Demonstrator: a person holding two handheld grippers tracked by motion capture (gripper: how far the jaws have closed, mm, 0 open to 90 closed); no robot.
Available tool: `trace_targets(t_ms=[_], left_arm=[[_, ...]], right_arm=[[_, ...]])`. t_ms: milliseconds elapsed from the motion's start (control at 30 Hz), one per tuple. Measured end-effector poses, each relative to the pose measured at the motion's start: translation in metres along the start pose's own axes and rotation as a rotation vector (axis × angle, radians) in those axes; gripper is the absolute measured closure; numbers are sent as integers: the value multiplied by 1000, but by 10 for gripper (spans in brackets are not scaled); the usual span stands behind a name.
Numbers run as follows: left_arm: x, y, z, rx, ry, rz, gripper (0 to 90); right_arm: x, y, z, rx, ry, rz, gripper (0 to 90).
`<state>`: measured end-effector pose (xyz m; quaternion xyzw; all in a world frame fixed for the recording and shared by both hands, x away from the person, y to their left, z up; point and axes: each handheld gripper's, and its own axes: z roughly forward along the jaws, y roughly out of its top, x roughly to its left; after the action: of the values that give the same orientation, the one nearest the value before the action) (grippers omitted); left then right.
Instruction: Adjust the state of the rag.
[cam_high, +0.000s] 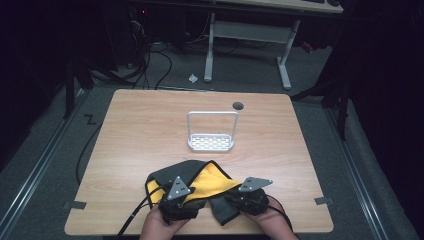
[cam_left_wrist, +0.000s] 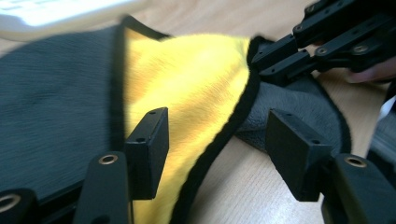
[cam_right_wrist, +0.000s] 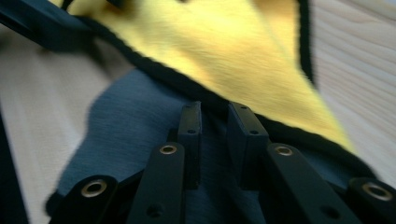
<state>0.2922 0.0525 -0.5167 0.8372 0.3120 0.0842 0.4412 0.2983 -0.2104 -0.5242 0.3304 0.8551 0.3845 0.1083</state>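
Listing largest first, with the cloth as your landmark.

Table: pale wood, bare beyond the cloth, which sits at its near edge so both your hands reach it without stretching.

Cloth: grey on one face, yellow on the other, black-edged. It lies rumpled with a flap turned over to show the yellow, which reads as a fold in hand. Its near portion is covered by your hands in the high view.

White rack: stands well beyond the cloth, apart from it, untouched.

Left gripper: over the cloth's left part, jaws wide, nothing pinched; one jaw hangs above the yellow flap, the other past the black hem over bare wood.

Right gripper: at the cloth's right part, jaws narrow over the grey face. Blur and angle keep you from telling whether fabric is pinched between them.

Both gripper views are motion-smeared, so the weave and hem stitching are indistinct.
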Motion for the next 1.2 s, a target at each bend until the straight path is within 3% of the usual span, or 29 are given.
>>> trace_targets(t_ms=[100, 167, 300, 400, 467, 567, 733, 867, 967, 1033, 1100, 1200], left_arm=[[-4, -7, 16, 90, 78, 56, 461], [-2, -10, 16, 65, 114, 61, 603], [6, -12, 13, 61, 116, 45, 849], [11, -13, 7, 64, 97, 36, 862], [14, -16, 1, 63, 88, 35, 861], [20, -19, -6, 54, 72, 15, 859], [23, -29, -14, 58, 82, -7, 856], [27, -35, -22, 53, 104, -23, 854], [32, -39, -28, 54, 122, -33, 854], [35, -41, -31, 54, 137, -38, 854], [38, -42, -34, 55, 149, -42, 854], [46, -43, -38, 56, 168, -55, 855]], right_arm=[[7, 3, 1, -7, 16, -27, 764], [6, 5, -6, -36, 6, -20, 765], [-6, 4, -23, -112, -51, 16, 797], [-18, 2, -28, -134, -118, 47, 815], [-26, 1, -23, -106, -152, 54, 817], [-33, 2, -13, -71, -157, 62, 817], [-38, 15, -4, -69, -162, 57, 796], [-37, 21, 14, -26, -90, 66, 683], [-32, 23, 23, 22, -120, 40, 641], [-30, 21, 25, 51, -120, 25, 679], [-30, 19, 23, 46, -100, 23, 809], [-32, 18, 19, 54, -118, 6, 846]])
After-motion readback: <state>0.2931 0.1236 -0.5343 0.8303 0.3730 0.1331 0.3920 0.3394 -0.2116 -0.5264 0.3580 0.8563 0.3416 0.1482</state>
